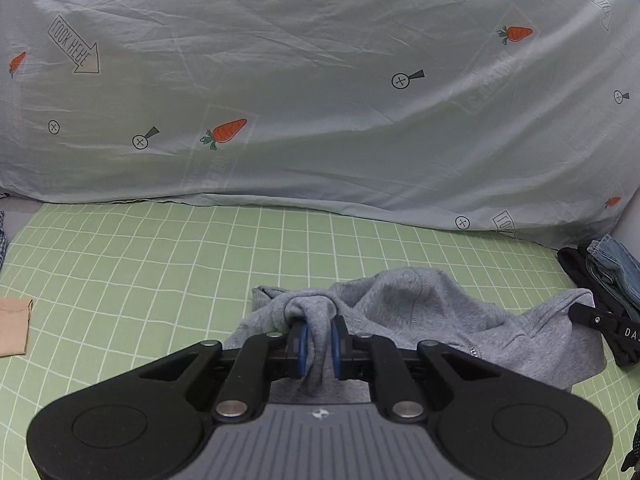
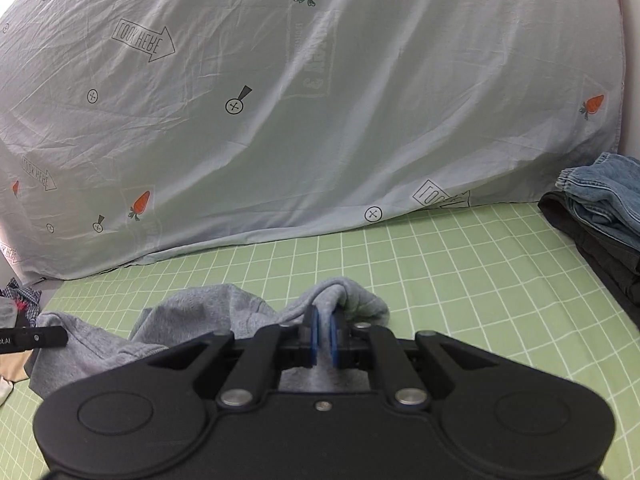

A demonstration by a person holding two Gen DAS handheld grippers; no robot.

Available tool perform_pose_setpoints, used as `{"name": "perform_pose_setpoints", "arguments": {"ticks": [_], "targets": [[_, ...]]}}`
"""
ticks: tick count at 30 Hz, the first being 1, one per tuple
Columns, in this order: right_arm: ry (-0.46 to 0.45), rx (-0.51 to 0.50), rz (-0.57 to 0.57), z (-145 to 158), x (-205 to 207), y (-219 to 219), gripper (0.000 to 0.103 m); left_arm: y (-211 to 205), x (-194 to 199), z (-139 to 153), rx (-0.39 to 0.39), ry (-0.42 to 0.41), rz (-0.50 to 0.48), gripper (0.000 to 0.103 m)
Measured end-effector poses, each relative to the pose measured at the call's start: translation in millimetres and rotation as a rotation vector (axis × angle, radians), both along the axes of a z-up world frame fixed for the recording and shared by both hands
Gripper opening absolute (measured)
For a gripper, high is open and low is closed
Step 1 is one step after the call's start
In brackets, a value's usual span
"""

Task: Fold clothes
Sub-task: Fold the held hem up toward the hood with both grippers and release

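Note:
A grey zip-up hoodie hangs bunched above a green checked bedsheet. My left gripper is shut on a thick fold of its grey cloth, the blue pads pressing it from both sides. In the right wrist view the same grey hoodie sags to the left, and my right gripper is shut on another bunched edge of it. The tip of the right gripper shows at the right edge of the left view; the tip of the left gripper shows at the left edge of the right view.
A pale blue sheet with carrot prints hangs across the back. Folded denim jeans on dark clothes lie at the right side of the bed. A beige folded item rests at the left. Checked fabric lies at the far left.

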State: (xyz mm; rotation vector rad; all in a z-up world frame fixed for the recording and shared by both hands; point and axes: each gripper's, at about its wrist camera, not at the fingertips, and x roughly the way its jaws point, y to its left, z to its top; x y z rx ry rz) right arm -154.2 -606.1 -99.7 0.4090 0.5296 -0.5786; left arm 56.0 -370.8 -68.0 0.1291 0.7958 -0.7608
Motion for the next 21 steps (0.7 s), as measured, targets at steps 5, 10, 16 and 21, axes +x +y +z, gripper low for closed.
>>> {"name": "perform_pose_setpoints", "arguments": {"ticks": [5,10,16,21], "targets": [[0.082,0.064,-0.032,-34,49,-40,0.007,-33,61,-38,0.024,0.12,0.063,0.015],[0.172,0.091,-0.032,-64,76,-56,0.009,-44,93,-75,0.049,0.226,0.123,0.018],[0.185,0.125,-0.039,-70,83,-64,0.012,-46,102,-81,0.045,0.263,0.136,0.021],[0.15,0.087,-0.103,-51,80,-72,0.039,-35,117,-71,-0.016,0.321,0.133,0.025]]}}
